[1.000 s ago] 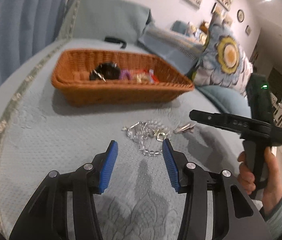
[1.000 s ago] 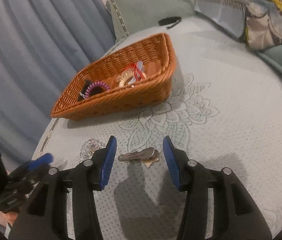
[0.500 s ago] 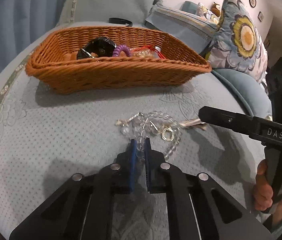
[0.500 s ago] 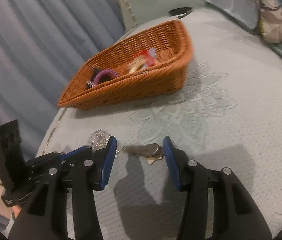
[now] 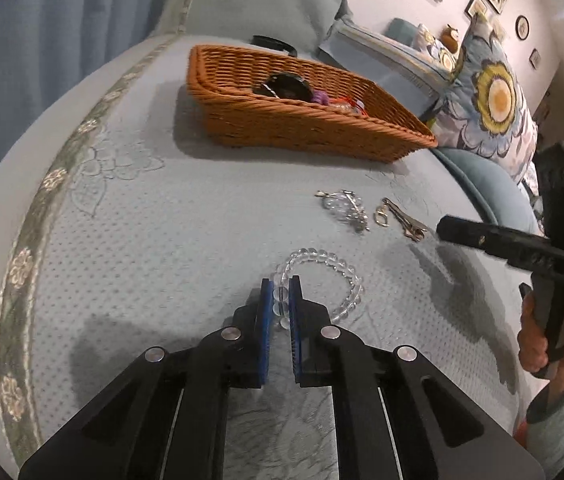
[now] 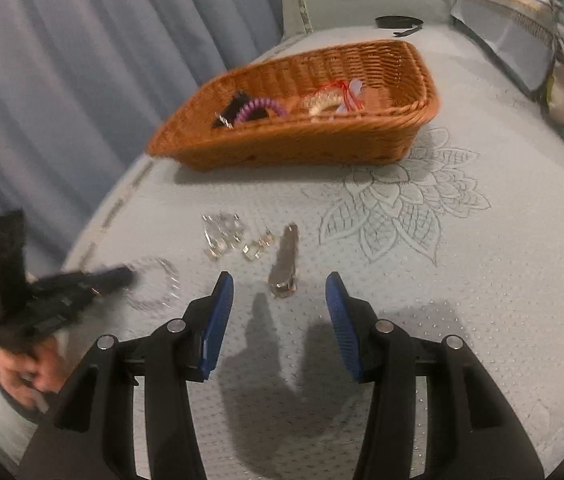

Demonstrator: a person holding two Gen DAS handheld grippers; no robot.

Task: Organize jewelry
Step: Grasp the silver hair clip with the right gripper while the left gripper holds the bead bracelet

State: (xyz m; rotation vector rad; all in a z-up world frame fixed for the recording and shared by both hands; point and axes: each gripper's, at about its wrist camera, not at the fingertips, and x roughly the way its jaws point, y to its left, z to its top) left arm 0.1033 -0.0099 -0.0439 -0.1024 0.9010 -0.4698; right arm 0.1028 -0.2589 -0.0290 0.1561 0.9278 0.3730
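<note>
My left gripper (image 5: 280, 294) is shut on a clear bead bracelet (image 5: 334, 266), whose loop hangs over the blue bedspread. It shows blurred in the right wrist view (image 6: 154, 284), with the left gripper (image 6: 122, 276) beside it. A crystal chain (image 5: 344, 206) and a silver hair clip (image 5: 404, 220) lie further right on the bed. My right gripper (image 6: 278, 296) is open, its fingers on either side of the near end of the hair clip (image 6: 286, 260), with the crystal pieces (image 6: 226, 236) to its left. The wicker basket (image 5: 242, 116) (image 6: 282, 148) holds several pieces of jewelry.
A black band (image 6: 398, 22) lies behind the basket near a pillow. A floral cushion (image 5: 494, 100) and folded bedding stand at the right. Blue curtains (image 6: 82, 60) hang at the left, past the bed's embroidered border (image 5: 22, 264).
My left gripper has pulled the bead bracelet away from the crystal chain and back toward me. The right gripper stays open over the hair clip, now seen lengthwise.
</note>
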